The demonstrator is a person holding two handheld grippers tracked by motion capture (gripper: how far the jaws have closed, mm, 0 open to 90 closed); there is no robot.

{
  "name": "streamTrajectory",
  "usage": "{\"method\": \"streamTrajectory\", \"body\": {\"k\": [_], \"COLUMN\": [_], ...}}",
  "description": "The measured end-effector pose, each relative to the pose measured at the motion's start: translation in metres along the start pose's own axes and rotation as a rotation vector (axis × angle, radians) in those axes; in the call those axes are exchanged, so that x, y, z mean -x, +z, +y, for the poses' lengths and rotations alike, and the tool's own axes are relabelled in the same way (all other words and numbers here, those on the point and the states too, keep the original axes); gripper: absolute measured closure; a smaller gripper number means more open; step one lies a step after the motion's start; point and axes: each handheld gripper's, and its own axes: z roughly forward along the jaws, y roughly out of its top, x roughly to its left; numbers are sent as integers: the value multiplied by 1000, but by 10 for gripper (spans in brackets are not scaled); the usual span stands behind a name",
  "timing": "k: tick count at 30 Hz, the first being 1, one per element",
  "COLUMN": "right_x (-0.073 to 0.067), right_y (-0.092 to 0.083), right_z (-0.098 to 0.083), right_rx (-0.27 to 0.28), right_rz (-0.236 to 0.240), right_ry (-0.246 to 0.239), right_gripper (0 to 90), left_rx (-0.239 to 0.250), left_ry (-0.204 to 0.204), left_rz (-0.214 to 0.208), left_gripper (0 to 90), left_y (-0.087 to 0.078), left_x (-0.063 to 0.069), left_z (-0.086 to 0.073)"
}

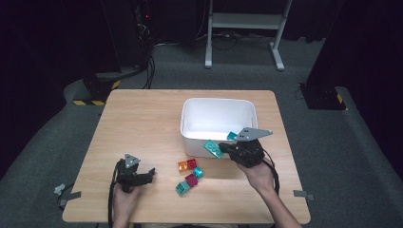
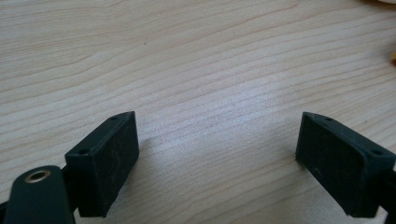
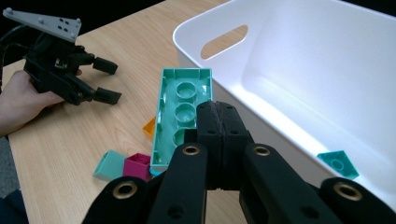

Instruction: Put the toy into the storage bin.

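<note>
1. Left hand-held gripper: I have it low over the bare surface at the near left, jaws spread wide, nothing between them, pads touching nothing.

2. Loose bricks, near centre: a teal one, a magenta one, a small teal one, a red one and an orange one, clustered between my two grippers, just in front of the bin.

3. Right hand-held gripper: jaws pinched tight on the edge of a long teal brick, underside showing in the right gripper view. I hold the brick above the surface, at the bin's near wall.

4. White bin: past the middle of the surface, right of centre, slot handle in its end wall. Contents: one small teal brick on the floor by the near wall.
</note>
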Motion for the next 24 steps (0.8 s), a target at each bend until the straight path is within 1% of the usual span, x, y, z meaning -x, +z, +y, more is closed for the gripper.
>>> {"method": "streamTrajectory", "body": {"k": [2,5,7,13,18,20,21,24], "right_x": [2,6,12,21,27,30,32,38], "right_y": [-1,-3,-5,-2,-1,-1,0,2], "right_z": [3,8,11,16,24,25,26,28], "right_rx": [6,17,27,29,33,34,38,45], "right_rz": [2,-7,-9,-17,-42,-51,-65,-77], "right_ry": [3,11,28,47,50,59,58,68], "right_gripper": [898,898,899,898,898,898,898,897], "left_rx": [0,0,0,0,0,0,0,0], "left_ry": [0,0,0,1,1,1,1,1], "left_rz": [0,1,1,-1,0,0,0,0], "left_gripper": [133,133,133,133,133,133,134,134], "left_y": [0,0,0,0,0,0,0,0], "left_x": [0,0,0,0,0,0,0,0], "left_z": [0,0,0,0,0,0,0,0]}}
